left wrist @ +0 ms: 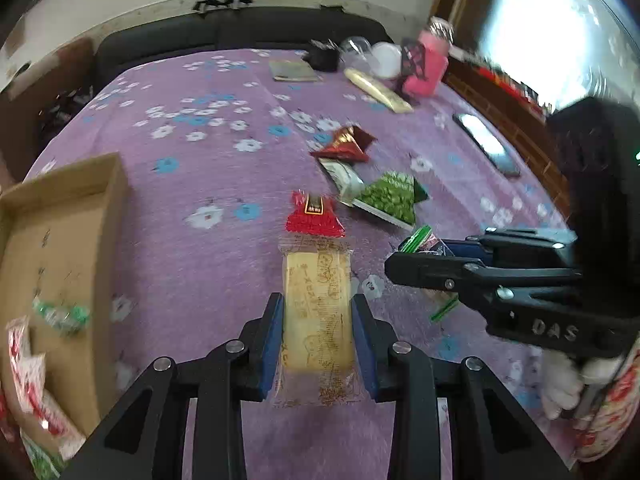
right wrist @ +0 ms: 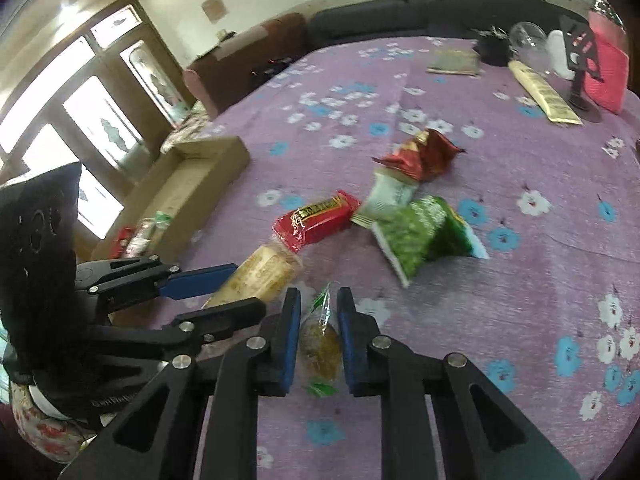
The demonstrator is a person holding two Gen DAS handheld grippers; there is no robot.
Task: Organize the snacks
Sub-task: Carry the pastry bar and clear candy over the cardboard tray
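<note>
My left gripper (left wrist: pixel 316 312) is shut on a pale yellow cake bar in clear wrap (left wrist: pixel 318 312), held lengthwise between the blue pads; the bar (right wrist: pixel 260 272) also shows in the right wrist view. My right gripper (right wrist: pixel 318 320) is shut on a small round brown snack in a clear, green-edged wrapper (right wrist: pixel 320 344). The right gripper (left wrist: pixel 404 266) comes in from the right in the left wrist view. On the purple flowered cloth (left wrist: pixel 200 168) lie a red packet (left wrist: pixel 314 216), a green pea bag (left wrist: pixel 390 196), a white-green packet (right wrist: pixel 390 196) and a dark red bag (left wrist: pixel 346 144).
An open cardboard box (left wrist: pixel 80 208) at the left holds red-white and green packets (left wrist: pixel 28 364). At the far right of the table lie a phone (left wrist: pixel 486 144), a long cream packet (left wrist: pixel 378 90), a pink container (left wrist: pixel 426 66) and clear cups (left wrist: pixel 356 50). A dark sofa (left wrist: pixel 240 28) is behind.
</note>
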